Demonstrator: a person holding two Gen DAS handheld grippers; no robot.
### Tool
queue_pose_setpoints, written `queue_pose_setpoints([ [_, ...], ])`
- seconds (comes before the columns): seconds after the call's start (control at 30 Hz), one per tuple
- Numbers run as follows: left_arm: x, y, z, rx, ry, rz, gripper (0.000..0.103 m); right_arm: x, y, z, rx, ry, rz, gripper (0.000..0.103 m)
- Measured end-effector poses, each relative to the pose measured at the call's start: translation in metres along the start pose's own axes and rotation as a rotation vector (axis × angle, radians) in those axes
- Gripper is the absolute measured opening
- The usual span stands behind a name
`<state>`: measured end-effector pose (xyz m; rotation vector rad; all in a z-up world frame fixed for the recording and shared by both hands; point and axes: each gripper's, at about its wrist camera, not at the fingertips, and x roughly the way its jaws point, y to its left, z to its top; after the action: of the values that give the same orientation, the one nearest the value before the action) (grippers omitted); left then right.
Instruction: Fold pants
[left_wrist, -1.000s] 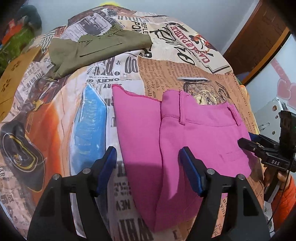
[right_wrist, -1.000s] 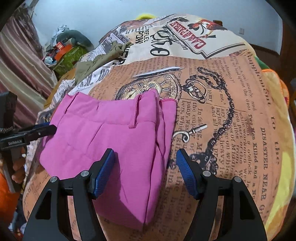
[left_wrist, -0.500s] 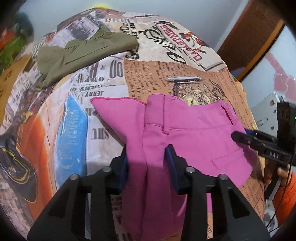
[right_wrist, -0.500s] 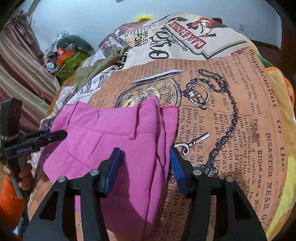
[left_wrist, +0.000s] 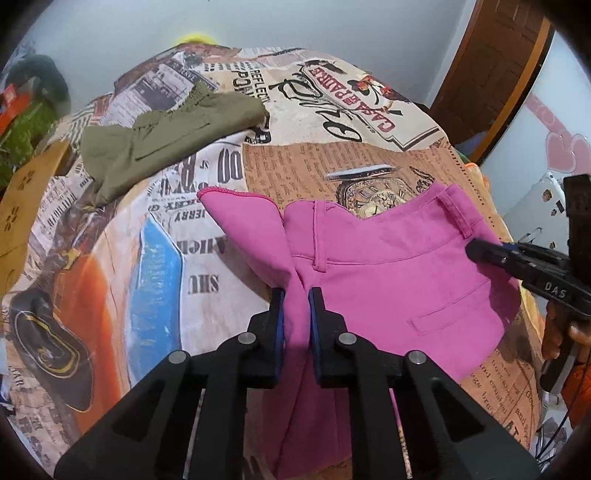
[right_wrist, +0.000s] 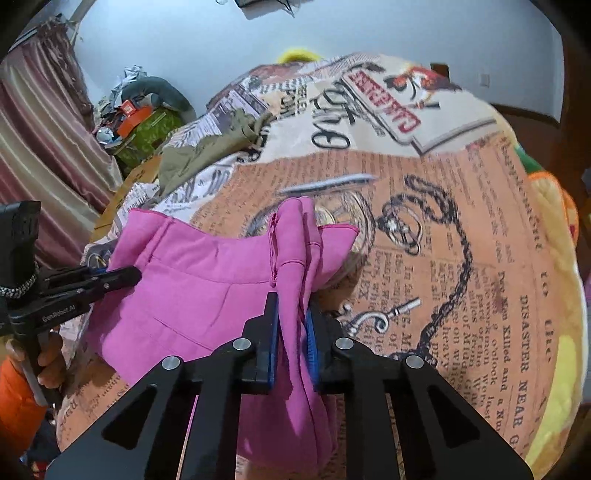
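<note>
Folded bright pink cotton pants (left_wrist: 373, 273) run between both pairs of fingers: left gripper (left_wrist: 295, 306) and right gripper (right_wrist: 291, 314) each pinch the fabric tight.

Bed cover (left_wrist: 332, 122) printed with newspaper text, a pocket watch and chain. Olive-green garment (left_wrist: 166, 136) lying crumpled near the bed's far left edge. Beyond that edge: striped curtain (right_wrist: 40, 147), green box (right_wrist: 155, 133) with orange items on top. Wooden door (left_wrist: 495, 70) past the far right corner.
</note>
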<state>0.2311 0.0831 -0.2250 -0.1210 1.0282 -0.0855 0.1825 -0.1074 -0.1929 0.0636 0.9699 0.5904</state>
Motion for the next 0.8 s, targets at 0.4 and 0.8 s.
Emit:
queue_pose_setpoints([
  [0.4,-0.048,0.011,0.025,0.002,-0.132,0.039,0.012,-0.029,0.036,0.031,-0.094,-0.113,-0.009,0.011],
  [0.8,-0.064,0.054,0.062,-0.024,-0.226,0.106,0.012,-0.012,0.07,0.073,-0.126,-0.188,0.008,0.011],
])
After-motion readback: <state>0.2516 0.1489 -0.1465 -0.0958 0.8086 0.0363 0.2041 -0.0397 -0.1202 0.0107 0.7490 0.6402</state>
